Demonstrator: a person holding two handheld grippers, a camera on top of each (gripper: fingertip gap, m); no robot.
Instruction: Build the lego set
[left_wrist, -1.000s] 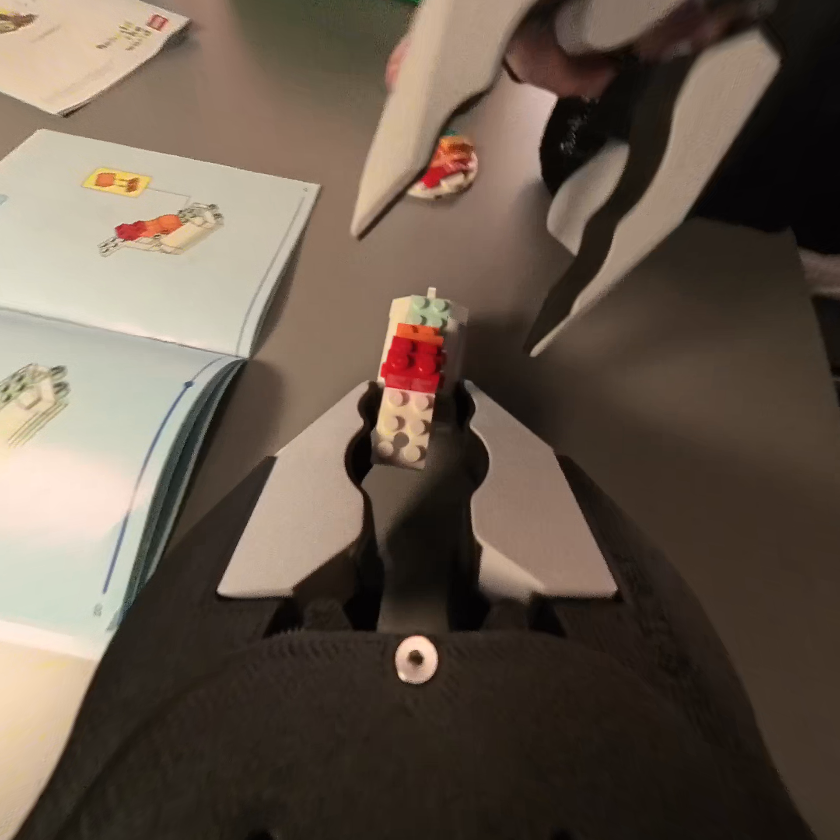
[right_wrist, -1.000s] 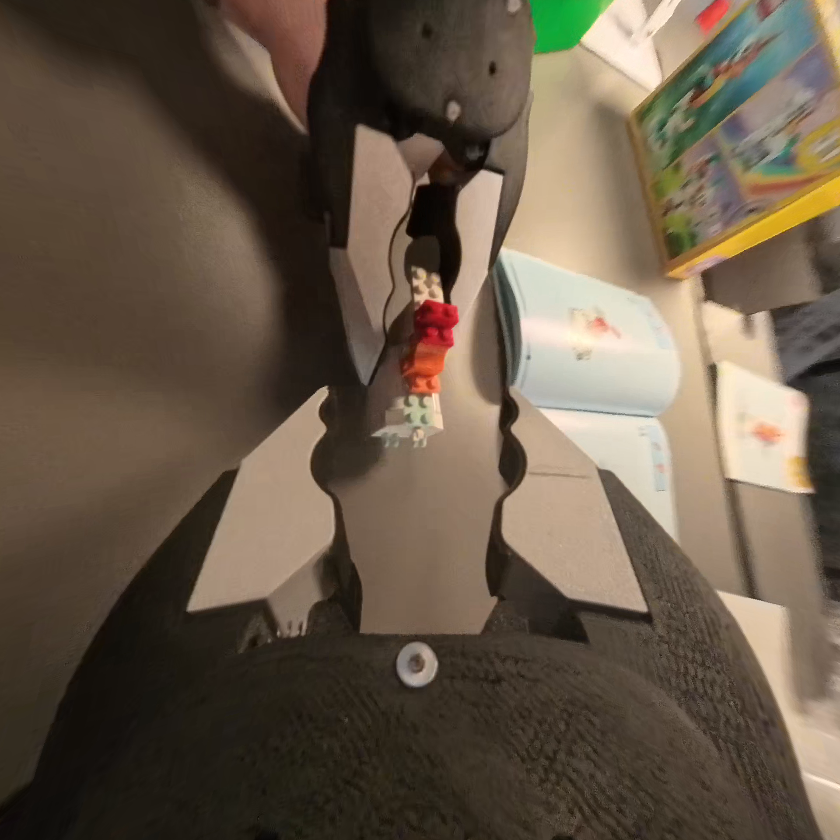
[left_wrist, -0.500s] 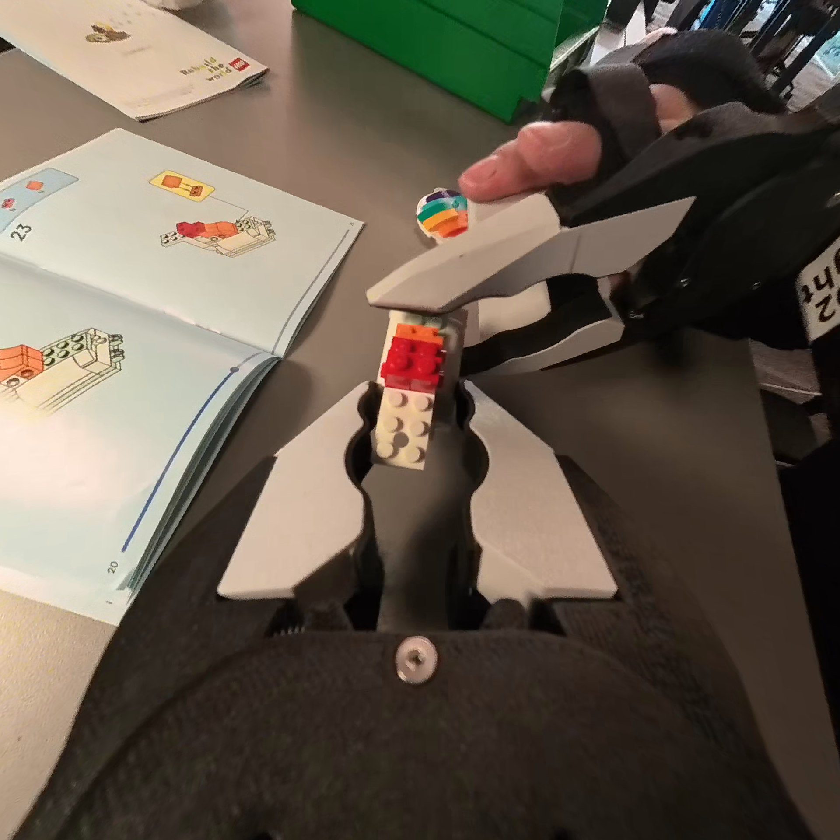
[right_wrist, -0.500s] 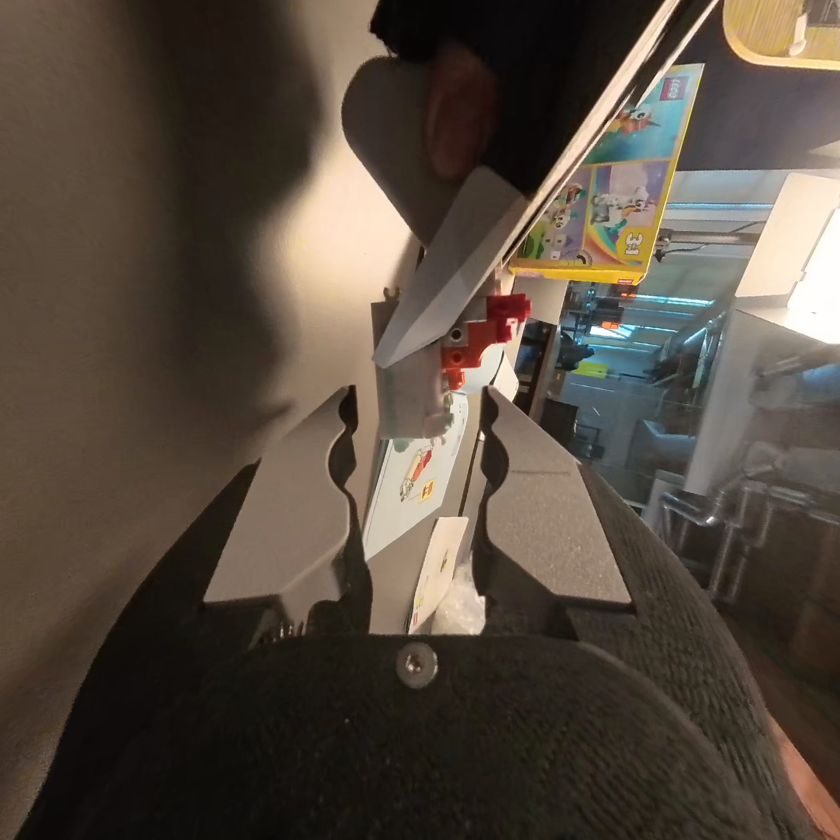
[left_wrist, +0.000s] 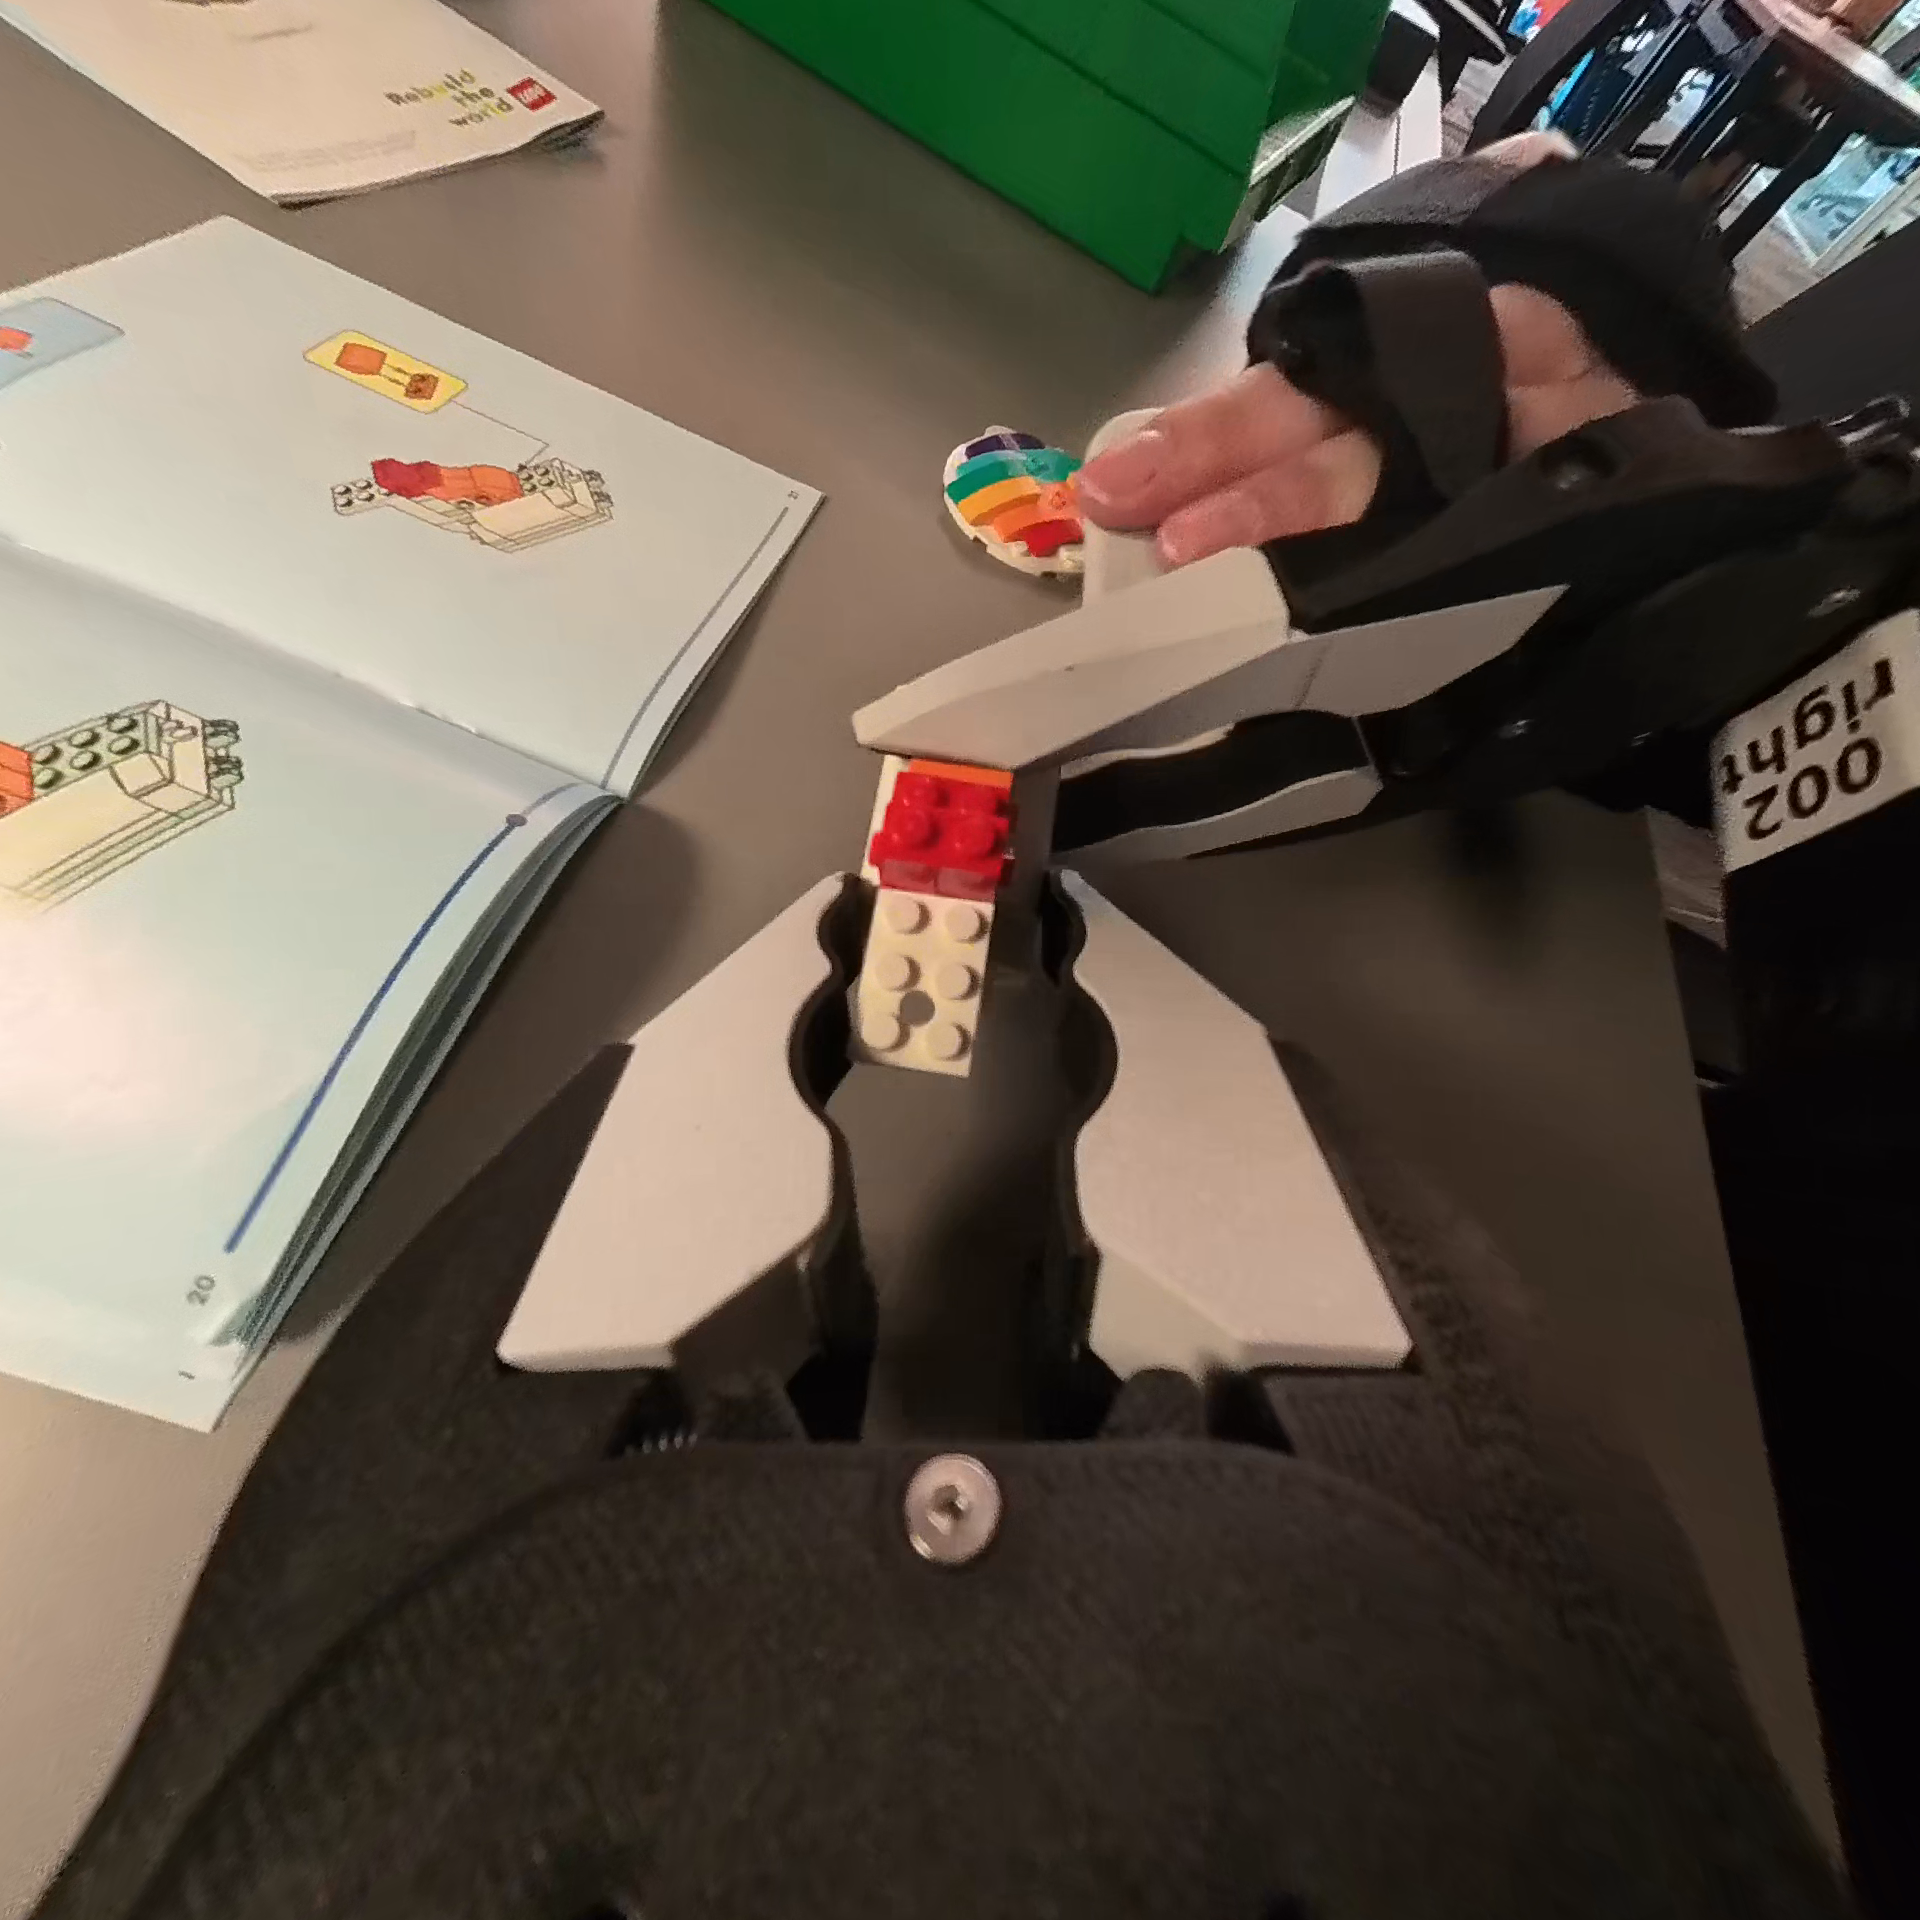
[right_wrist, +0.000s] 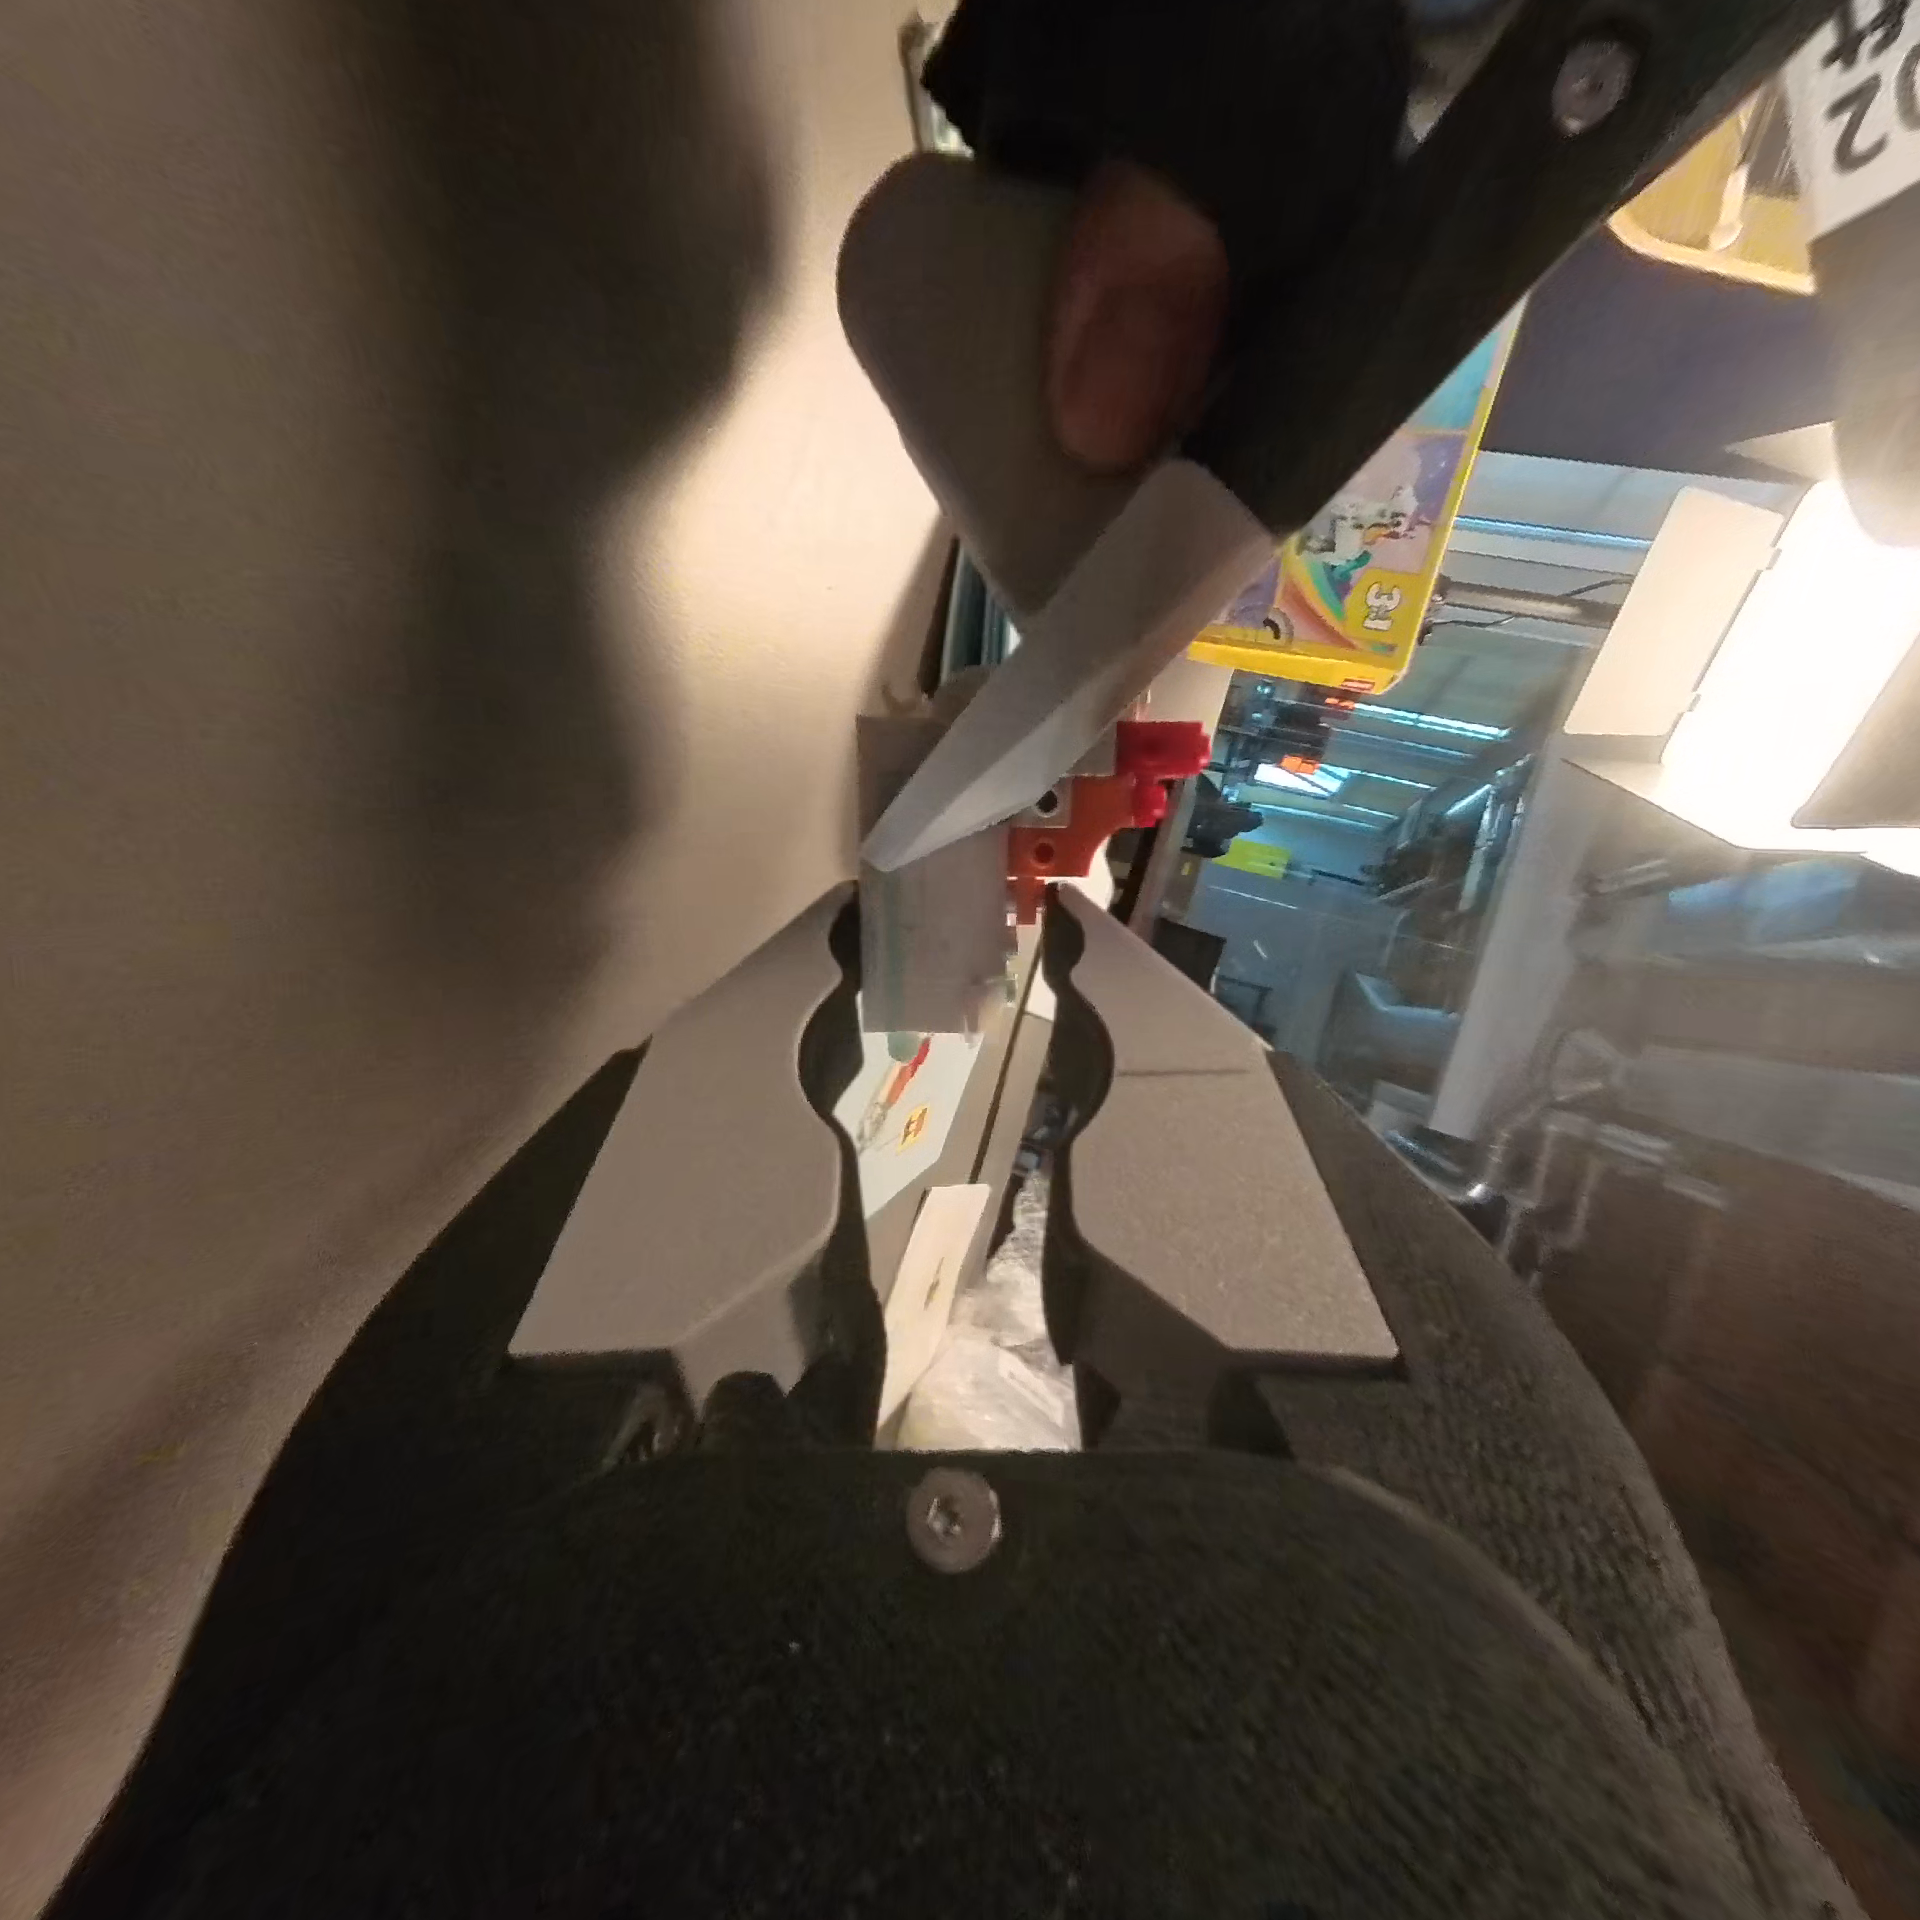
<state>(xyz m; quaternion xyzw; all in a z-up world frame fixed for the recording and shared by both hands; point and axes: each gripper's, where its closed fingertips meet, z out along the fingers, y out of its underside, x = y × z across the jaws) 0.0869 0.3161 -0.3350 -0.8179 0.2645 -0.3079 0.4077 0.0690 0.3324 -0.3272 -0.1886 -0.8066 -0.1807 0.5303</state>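
Observation:
A small lego assembly has a white studded plate with red and orange bricks on top. My left gripper is shut on the plate's near end and holds it above the grey table. My right gripper reaches in from the right, turned on its side, one finger over the assembly's far end and one under it. In the right wrist view my right gripper is shut on the assembly, with the red and orange bricks sticking out to the right. A left gripper finger crosses above.
An open instruction booklet lies on the left of the table, with a second leaflet behind it. A round rainbow lego piece lies beyond the grippers. A green box stands at the back. A yellow lego box shows farther off. The tips of both grippers are at nearly the same place.
My right gripper came down from above, turned sideways and closed its fingers on the far end of the assembly. My left gripper kept its hold throughout.

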